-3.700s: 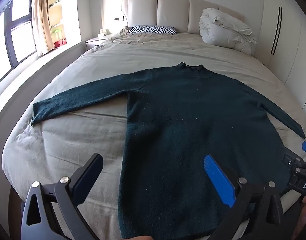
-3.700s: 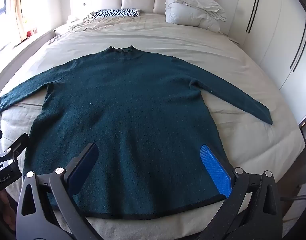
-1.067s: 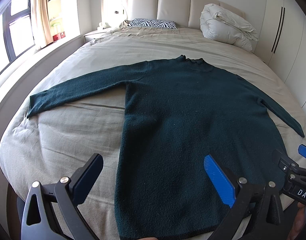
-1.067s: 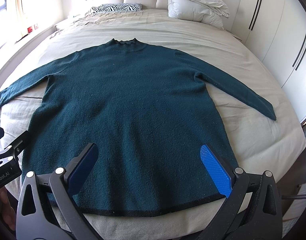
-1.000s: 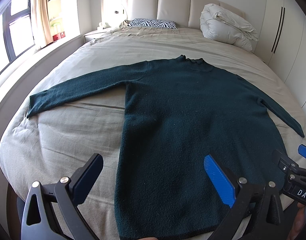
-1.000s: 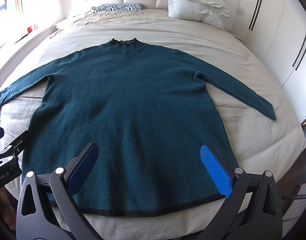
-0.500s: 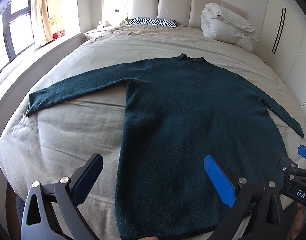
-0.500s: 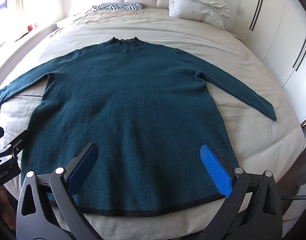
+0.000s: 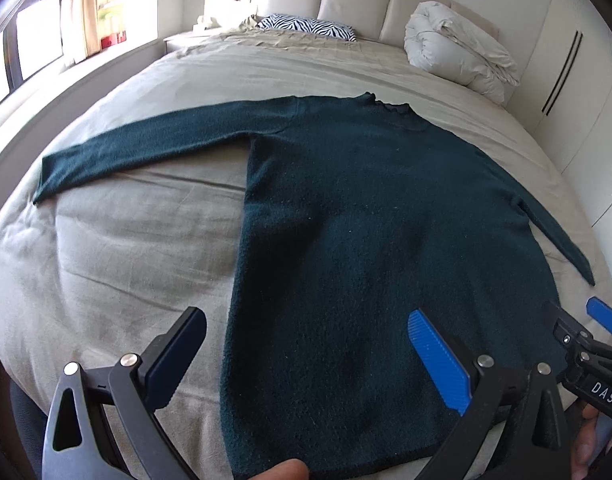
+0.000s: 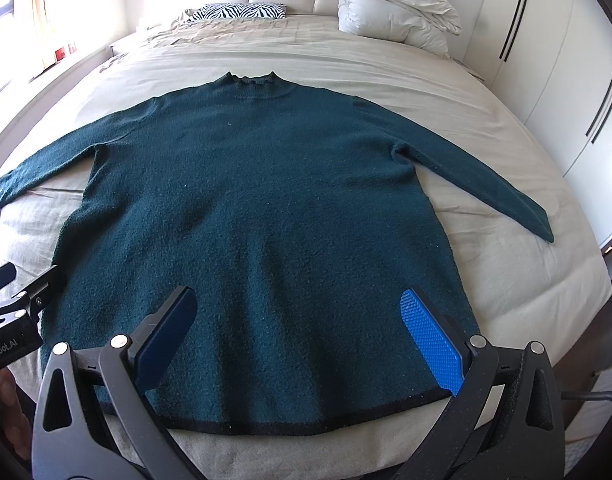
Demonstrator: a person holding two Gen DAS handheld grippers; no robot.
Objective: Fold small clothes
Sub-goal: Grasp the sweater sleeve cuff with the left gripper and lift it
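A dark teal long-sleeved sweater (image 9: 366, 220) (image 10: 258, 208) lies flat on the bed, collar away from me, both sleeves spread out to the sides. My left gripper (image 9: 306, 344) hovers open above the sweater's lower left part, nothing between its fingers. My right gripper (image 10: 298, 324) hovers open above the hem (image 10: 306, 426), also holding nothing. The right gripper's tip (image 9: 604, 316) shows at the right edge of the left wrist view. At the left edge of the right wrist view is the left gripper's tip (image 10: 2, 280).
The beige bed sheet (image 9: 118, 248) (image 10: 506, 264) extends around the sweater. A rolled white duvet (image 10: 398, 8) and a zebra-print pillow (image 10: 242, 11) lie by the headboard. White wardrobe doors (image 10: 566, 80) stand on the right, a window (image 9: 26, 40) on the left. A fingertip (image 9: 282, 472) shows below.
Both grippers have stayed open. The left wrist view has shifted slightly, with the sweater sitting a little more to the right than half a second ago. The sweater has not moved.
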